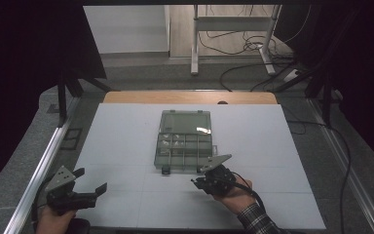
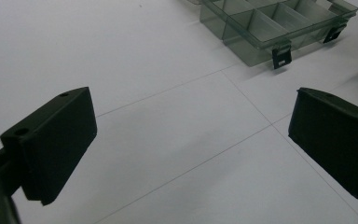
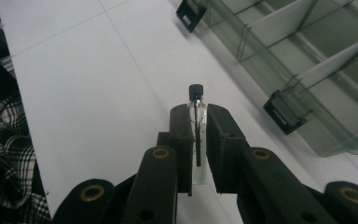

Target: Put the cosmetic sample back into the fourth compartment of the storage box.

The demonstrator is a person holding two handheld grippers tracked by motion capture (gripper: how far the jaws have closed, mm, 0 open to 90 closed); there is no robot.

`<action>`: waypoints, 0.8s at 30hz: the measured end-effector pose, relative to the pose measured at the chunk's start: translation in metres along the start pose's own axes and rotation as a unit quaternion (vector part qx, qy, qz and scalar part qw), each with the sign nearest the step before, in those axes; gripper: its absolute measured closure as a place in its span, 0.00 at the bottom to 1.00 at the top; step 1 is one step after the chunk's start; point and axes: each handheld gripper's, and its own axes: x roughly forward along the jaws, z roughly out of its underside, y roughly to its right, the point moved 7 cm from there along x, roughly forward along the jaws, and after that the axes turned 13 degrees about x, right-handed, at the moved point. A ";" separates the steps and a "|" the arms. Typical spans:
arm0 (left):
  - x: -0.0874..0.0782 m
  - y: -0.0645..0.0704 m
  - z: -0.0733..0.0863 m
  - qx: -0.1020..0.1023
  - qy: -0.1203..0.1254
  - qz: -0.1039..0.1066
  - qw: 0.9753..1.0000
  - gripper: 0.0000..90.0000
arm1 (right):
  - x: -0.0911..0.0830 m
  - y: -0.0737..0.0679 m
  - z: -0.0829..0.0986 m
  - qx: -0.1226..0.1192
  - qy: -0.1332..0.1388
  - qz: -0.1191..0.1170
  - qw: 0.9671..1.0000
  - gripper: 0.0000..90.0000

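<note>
A clear green compartment box lies open in the middle of the white board, its lid folded back and two black latches at its near edge. My right gripper hovers just in front of the box's near right corner, shut on a small clear vial with a black cap; the cap pokes out past the jaw tips. The box fills the upper right of the right gripper view. My left gripper is at the board's near left, open, nothing between its jaws. The box sits far ahead of it.
The white board covers a wooden table. Metal rails run along both sides. Cables and a metal stand lie on the floor beyond. A plaid sleeve comes in at the bottom right.
</note>
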 end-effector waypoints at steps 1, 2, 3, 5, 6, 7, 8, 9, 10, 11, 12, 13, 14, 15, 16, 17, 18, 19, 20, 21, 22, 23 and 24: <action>0.000 0.000 0.000 0.000 0.000 0.000 1.000 0.01 | 0.000 0.001 -0.001 0.000 0.002 0.000 1.000 0.89; 0.000 0.000 0.000 0.000 0.000 0.000 1.000 0.01 | -0.001 0.002 -0.002 0.002 0.004 0.002 1.000 0.89; 0.000 0.000 0.000 0.000 0.000 0.000 1.000 0.01 | -0.001 0.003 -0.002 0.003 0.004 0.004 1.000 0.89; 0.000 0.000 0.000 0.000 0.000 0.000 1.000 0.01 | -0.002 0.005 -0.004 0.007 0.007 0.007 1.000 0.89; 0.000 0.000 0.000 0.000 0.000 0.000 1.000 0.01 | -0.002 0.007 -0.005 0.008 0.009 0.006 1.000 0.89; 0.000 0.000 0.000 0.000 0.000 0.000 1.000 0.01 | -0.002 0.008 -0.005 0.009 0.008 0.008 1.000 0.89; 0.000 0.000 0.000 0.000 0.000 0.000 1.000 0.01 | -0.003 0.009 -0.006 0.009 0.009 0.009 1.000 0.89; 0.000 0.000 0.000 0.000 0.000 0.000 1.000 0.01 | -0.003 0.010 -0.007 0.010 0.011 0.011 1.000 0.89; 0.000 0.000 0.000 0.000 0.000 0.000 1.000 0.01 | -0.003 0.011 -0.008 0.011 0.012 0.013 1.000 0.89; 0.000 0.000 0.000 0.000 0.000 0.000 1.000 0.01 | -0.004 0.012 -0.009 0.012 0.014 0.014 1.000 0.89; 0.000 0.000 0.000 0.000 0.000 0.000 1.000 0.01 | -0.004 0.013 -0.010 0.013 0.016 0.014 1.000 0.89; 0.000 0.000 0.000 0.000 0.000 0.001 1.000 0.02 | -0.004 0.015 -0.011 0.013 0.016 0.018 1.000 0.89; 0.000 0.000 0.000 0.000 0.000 0.001 1.000 0.02 | -0.005 0.016 -0.012 0.014 0.018 0.019 1.000 0.89; 0.000 0.000 0.000 0.000 0.000 0.001 1.000 0.02 | -0.005 0.017 -0.013 0.016 0.020 0.020 0.999 0.89; 0.000 0.000 0.000 0.000 0.000 0.001 1.000 0.02 | -0.005 0.018 -0.014 0.016 0.021 0.021 0.999 0.89; 0.000 0.000 0.000 0.000 0.000 0.001 1.000 0.02 | -0.005 0.020 -0.014 0.017 0.022 0.022 0.999 0.89; 0.000 0.000 0.000 0.000 0.000 0.001 1.000 0.02 | -0.005 0.021 -0.015 0.018 0.021 0.022 0.999 0.89; 0.000 0.000 0.000 0.000 0.000 0.001 1.000 0.02 | -0.005 0.022 -0.016 0.020 0.022 0.023 0.999 0.89; 0.000 0.000 0.000 0.000 0.000 0.001 1.000 0.02 | -0.004 0.023 -0.017 0.020 0.021 0.025 0.999 0.89; 0.000 0.000 0.000 0.000 0.000 0.001 1.000 0.02 | -0.004 0.024 -0.018 0.021 0.022 0.026 0.999 0.89; 0.000 0.000 0.000 0.000 0.000 0.001 1.000 0.02 | -0.004 0.025 -0.018 0.021 0.023 0.027 0.999 0.89; 0.000 0.000 0.000 0.000 0.000 0.001 1.000 0.02 | -0.004 0.027 -0.019 0.023 0.024 0.029 0.999 0.89; 0.000 0.000 0.000 0.000 0.000 0.002 1.000 0.02 | -0.004 0.028 -0.020 0.023 0.024 0.029 0.999 0.89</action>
